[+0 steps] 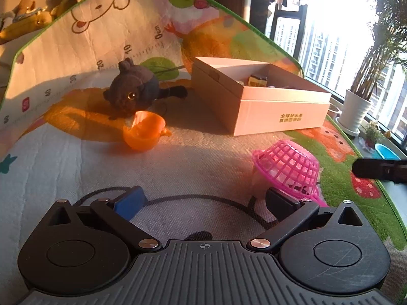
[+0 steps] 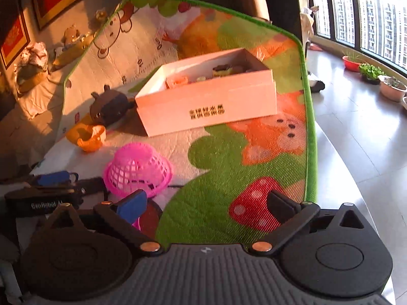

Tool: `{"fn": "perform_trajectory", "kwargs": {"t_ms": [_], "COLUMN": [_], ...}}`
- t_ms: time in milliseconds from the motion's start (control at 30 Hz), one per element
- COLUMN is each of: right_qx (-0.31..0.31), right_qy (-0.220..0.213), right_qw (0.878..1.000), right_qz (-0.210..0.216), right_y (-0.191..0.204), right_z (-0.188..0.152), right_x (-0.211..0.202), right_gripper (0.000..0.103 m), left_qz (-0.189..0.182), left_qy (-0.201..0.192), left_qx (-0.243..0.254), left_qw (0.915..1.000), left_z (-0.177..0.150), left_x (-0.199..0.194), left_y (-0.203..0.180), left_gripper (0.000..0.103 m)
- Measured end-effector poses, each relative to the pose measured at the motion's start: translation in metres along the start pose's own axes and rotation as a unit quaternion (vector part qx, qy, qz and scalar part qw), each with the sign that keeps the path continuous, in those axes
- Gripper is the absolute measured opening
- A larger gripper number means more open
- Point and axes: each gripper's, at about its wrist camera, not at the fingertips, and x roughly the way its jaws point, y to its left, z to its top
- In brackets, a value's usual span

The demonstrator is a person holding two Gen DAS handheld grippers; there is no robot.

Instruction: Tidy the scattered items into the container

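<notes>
Black left hand-held gripper (image 1: 203, 203) tilts down, jaws wide, empty, pink basket (image 1: 288, 170) at 1 o'clock; right hand-held gripper (image 2: 207, 207) tilted down likewise, wide, empty.

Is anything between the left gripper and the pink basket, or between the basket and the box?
Nothing visible. The left gripper is open, with the pink basket lying overturned just past its right finger. Only bare mat separates the basket from the box.

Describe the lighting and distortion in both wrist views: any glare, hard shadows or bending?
Left wrist: the window is blown out white; low orange sun throws a long shadow from the dark plush toy. Right wrist: the white box is tinted pink-orange; fisheye bends the play mat edge into a curve.
</notes>
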Motion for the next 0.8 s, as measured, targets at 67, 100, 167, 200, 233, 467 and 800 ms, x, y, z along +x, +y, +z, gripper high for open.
{"fn": "perform_trajectory", "kwargs": {"t_ms": [67,100,167,200,233,467,800], "right_qx": [-0.017,-0.026,-0.052,-0.065,-0.079,-0.073,-0.095], "right_qy": [-0.006,-0.005,-0.002,-0.001,0.001,0.010,-0.001], "right_qw": [1.000,1.000,0.998,0.997,0.996,0.996,0.994], "right_qz": [-0.008,-0.014,-0.027,-0.036,-0.046,-0.050,-0.051], "right_y": [0.005,0.008,0.015,0.019,0.023,0.023,0.025], "right_z": [-0.005,-0.006,-0.008,-0.010,-0.012,-0.008,-0.013], "right_x": [0.001,0.003,0.005,0.006,0.008,0.009,0.007], "right_gripper": [0.103,0.103,0.103,0.103,0.103,0.103,0.103], "left_qz": [0.026,0.034,0.043,0.042,0.041,0.041,0.038], "left_qy": [-0.002,-0.003,0.002,0.004,0.001,-0.001,-0.008], "left_qx": [0.001,-0.001,-0.009,-0.017,-0.020,-0.013,-0.016], "left_qw": [0.9997,0.9994,0.9990,0.9990,0.9990,0.9991,0.9991], "left_z": [0.001,0.001,0.001,0.001,0.001,-0.001,-0.002], "left_x": [-0.001,-0.001,0.000,0.001,0.001,0.002,0.001], "left_y": [0.004,0.007,0.014,0.018,0.019,0.018,0.019], "left_gripper": [0.103,0.103,0.103,0.103,0.103,0.103,0.103]}}
